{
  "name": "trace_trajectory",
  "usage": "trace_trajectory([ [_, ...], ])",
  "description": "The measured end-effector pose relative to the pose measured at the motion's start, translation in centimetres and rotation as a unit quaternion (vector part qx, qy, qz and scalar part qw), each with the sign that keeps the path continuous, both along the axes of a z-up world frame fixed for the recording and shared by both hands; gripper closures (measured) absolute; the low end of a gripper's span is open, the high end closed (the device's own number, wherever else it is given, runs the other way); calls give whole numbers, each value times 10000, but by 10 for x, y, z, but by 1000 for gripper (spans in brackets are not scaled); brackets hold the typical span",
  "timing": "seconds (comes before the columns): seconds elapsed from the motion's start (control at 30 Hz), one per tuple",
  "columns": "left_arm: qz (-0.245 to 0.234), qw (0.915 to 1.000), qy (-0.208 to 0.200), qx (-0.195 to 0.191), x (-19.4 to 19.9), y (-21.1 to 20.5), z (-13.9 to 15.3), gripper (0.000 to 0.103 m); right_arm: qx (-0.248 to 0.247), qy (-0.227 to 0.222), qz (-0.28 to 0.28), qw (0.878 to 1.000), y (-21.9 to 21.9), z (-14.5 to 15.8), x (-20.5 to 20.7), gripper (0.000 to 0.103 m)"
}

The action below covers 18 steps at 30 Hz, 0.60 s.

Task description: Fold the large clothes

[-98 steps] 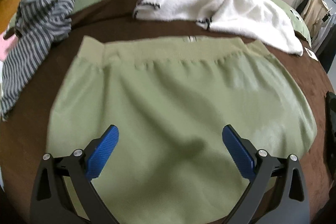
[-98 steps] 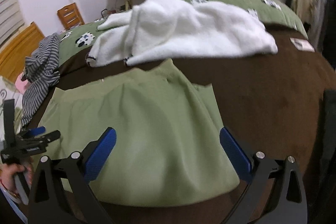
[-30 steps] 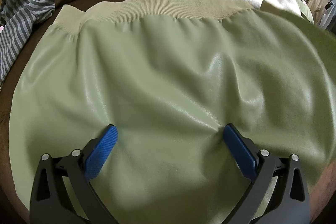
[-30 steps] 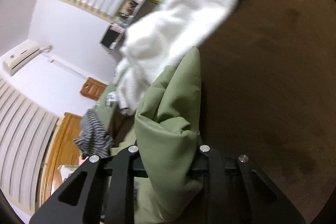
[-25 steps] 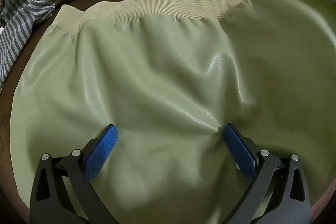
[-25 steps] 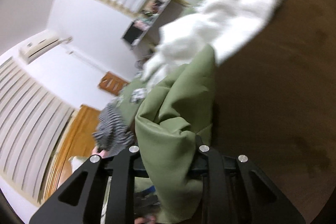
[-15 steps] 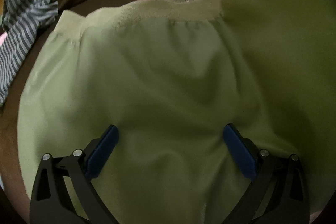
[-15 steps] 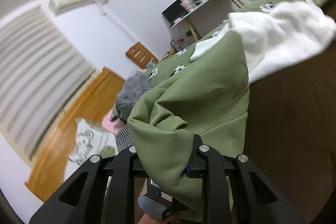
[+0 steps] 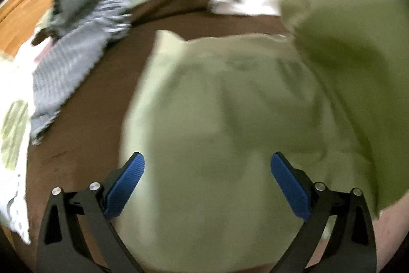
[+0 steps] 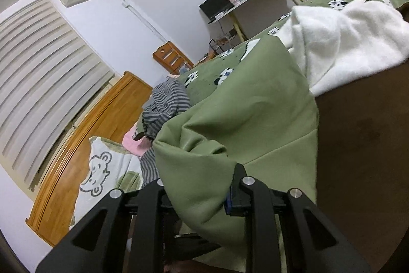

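Note:
A light green skirt (image 9: 230, 106) with a ribbed waistband lies on the brown bed cover (image 9: 84, 140). My left gripper (image 9: 205, 178) is open and empty, hovering over the skirt's near part. My right gripper (image 10: 202, 193) is shut on the skirt's right edge (image 10: 230, 129) and holds it lifted; that raised flap (image 9: 358, 37) hangs over the right of the left wrist view. The right gripper's fingertips are hidden in the cloth.
A striped grey garment (image 9: 84, 24) lies at the left, also seen in the right wrist view (image 10: 166, 99). A white fluffy garment (image 10: 345, 35) lies beyond the skirt. A wooden headboard (image 10: 84, 134) and a bear-print pillow (image 10: 102, 170) are at the left.
My right gripper closed on the skirt's right edge and has lifted and carried it leftward over the skirt. My left gripper has pulled back and shifted left, staying open.

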<state>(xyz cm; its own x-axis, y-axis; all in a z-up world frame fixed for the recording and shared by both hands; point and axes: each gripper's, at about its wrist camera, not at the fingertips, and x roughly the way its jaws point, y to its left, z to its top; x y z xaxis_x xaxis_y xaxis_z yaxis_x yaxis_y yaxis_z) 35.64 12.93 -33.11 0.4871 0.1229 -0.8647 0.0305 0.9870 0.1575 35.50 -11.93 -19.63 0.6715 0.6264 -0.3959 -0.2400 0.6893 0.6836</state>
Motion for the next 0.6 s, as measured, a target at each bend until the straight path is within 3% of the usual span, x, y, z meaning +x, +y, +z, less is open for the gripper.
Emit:
trace_trajectory([
  [0.27, 586, 9981, -7, 203, -48, 76, 32, 6, -260, -29, 621, 9977, 76, -6, 6, 81],
  [0.43, 909, 9954, 17, 307, -90, 110, 40, 6, -611, 346, 1154, 9908, 136, -44, 3, 81],
  [0.6, 1422, 9898, 84, 85, -118, 145, 35, 6, -1308, 634, 1572, 9768, 182, -91, -6, 81],
])
